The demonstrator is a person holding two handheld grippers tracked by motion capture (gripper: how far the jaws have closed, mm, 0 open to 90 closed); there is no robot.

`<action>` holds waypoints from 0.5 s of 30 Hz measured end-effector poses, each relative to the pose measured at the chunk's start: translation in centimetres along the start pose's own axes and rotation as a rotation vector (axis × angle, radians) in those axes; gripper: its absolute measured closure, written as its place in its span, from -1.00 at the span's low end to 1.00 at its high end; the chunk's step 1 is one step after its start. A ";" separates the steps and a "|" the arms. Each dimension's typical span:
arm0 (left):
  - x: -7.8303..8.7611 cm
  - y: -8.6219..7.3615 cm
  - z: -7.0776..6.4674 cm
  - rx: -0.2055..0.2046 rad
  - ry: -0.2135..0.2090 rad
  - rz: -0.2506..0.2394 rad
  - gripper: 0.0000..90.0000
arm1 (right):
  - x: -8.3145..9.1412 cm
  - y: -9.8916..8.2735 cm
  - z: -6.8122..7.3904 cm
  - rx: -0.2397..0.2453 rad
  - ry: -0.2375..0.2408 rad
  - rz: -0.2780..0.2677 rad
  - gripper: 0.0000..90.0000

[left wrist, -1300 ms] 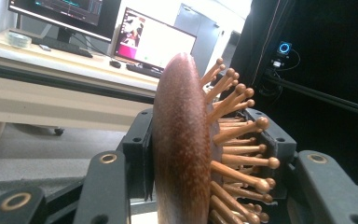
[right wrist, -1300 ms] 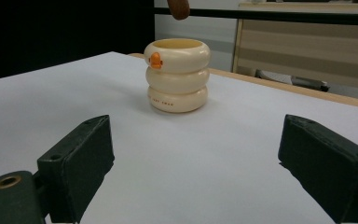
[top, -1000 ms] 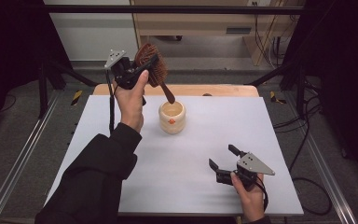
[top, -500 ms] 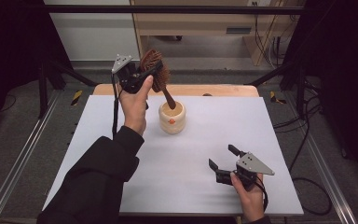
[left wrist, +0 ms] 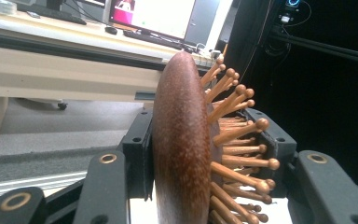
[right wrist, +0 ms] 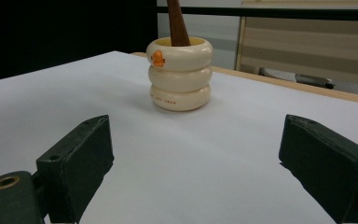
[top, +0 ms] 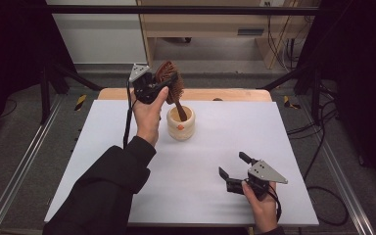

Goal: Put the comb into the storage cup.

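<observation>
The left gripper (top: 162,84) holds a brown wooden brush (top: 170,81) up in the air at the far side of the table (top: 103,142). Its two black jaws squeeze the head of the brush, one on the smooth round back and one on the side with the pegs. In the left gripper view the brush (left wrist: 186,144) stands on its edge between the jaws, and the pegs with little ball tips stick out to the right.

The handle of the brush points down and slants into a cup (top: 181,122). The cup is cream, looks like three fat rings piled up, and has a small orange mark on its side. It stands upright on the table, just beside the left hand (top: 149,115). In the right gripper view the cup (right wrist: 180,74) stands well ahead of the jaws with the brown handle poking up out of its top.

The right gripper (top: 235,174) sits low near the front edge of the table, well apart from the cup. Its jaws are spread wide with nothing between them but bare white table.
</observation>
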State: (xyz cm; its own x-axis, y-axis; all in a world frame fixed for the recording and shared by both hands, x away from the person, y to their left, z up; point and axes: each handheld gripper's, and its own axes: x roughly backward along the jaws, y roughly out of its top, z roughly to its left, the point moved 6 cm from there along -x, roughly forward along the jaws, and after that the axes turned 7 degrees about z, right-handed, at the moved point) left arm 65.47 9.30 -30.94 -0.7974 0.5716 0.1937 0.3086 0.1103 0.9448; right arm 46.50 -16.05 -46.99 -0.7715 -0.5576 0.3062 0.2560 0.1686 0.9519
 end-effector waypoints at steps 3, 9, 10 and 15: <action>-0.1 0.0 0.0 -0.001 0.000 0.000 0.08 | 0.0 0.0 0.1 -0.013 0.003 0.005 -0.79; -0.1 -0.2 0.1 0.009 -0.002 0.002 0.08 | 0.0 -0.1 0.1 -0.009 0.003 0.004 -0.79; -0.1 -0.2 0.1 0.013 -0.004 0.003 0.08 | -0.1 -0.1 0.0 -0.001 0.005 0.004 -0.80; -0.3 -0.4 0.2 0.028 -0.005 0.007 0.08 | -0.2 -0.1 0.2 -0.003 0.014 0.005 -0.82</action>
State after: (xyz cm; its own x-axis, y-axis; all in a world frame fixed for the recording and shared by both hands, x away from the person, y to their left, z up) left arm 65.72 9.26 -31.45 -0.7928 0.5761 0.1992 0.3288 0.1290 0.9356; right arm 46.48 -15.83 -47.13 -0.7621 -0.5681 0.3106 0.2613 0.1691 0.9503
